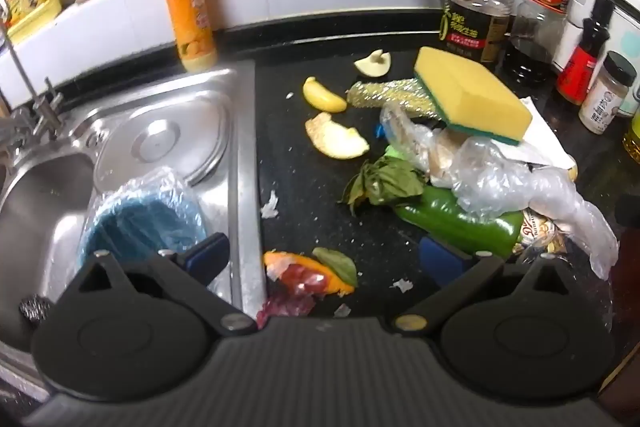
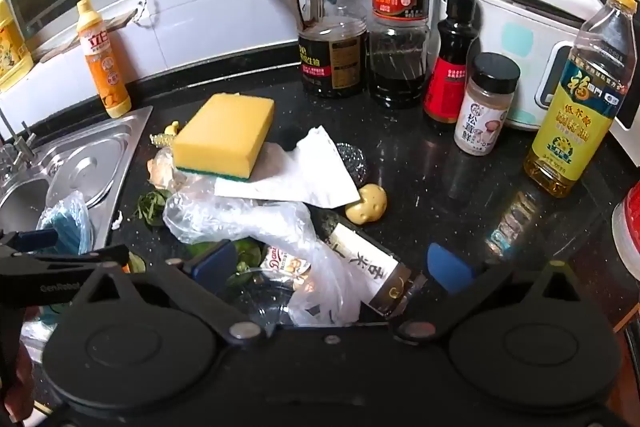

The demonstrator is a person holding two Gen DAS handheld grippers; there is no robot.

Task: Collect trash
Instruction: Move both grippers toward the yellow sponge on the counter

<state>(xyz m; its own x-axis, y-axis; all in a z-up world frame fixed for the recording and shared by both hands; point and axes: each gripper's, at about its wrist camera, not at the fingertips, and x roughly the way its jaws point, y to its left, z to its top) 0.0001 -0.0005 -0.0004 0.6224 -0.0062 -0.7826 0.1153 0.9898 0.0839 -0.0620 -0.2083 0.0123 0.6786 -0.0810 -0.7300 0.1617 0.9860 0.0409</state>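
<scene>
Trash lies scattered on the black counter (image 1: 312, 211). My left gripper (image 1: 324, 259) hangs open over an orange peel with red scraps (image 1: 304, 275), touching nothing. Pale fruit peels (image 1: 336, 139), wilted leaves (image 1: 384, 183), a green pepper (image 1: 460, 223) and a crumpled clear plastic bag (image 1: 500, 179) lie to its right. My right gripper (image 2: 330, 265) is open above a lying dark bottle with a white label (image 2: 368, 259) and the plastic bag (image 2: 248, 215). A white paper (image 2: 304, 171) and a small potato (image 2: 366, 203) lie beyond. The left gripper's finger (image 2: 36, 239) shows at the right wrist view's left edge.
A yellow sponge (image 1: 472, 95) rests on the pile. The steel sink (image 1: 160, 131) on the left holds a blue cloth in plastic (image 1: 140, 215). Sauce bottles (image 2: 400, 27), a spice jar (image 2: 486, 107), an oil bottle (image 2: 576, 99) and a rice cooker (image 2: 520, 7) line the back right.
</scene>
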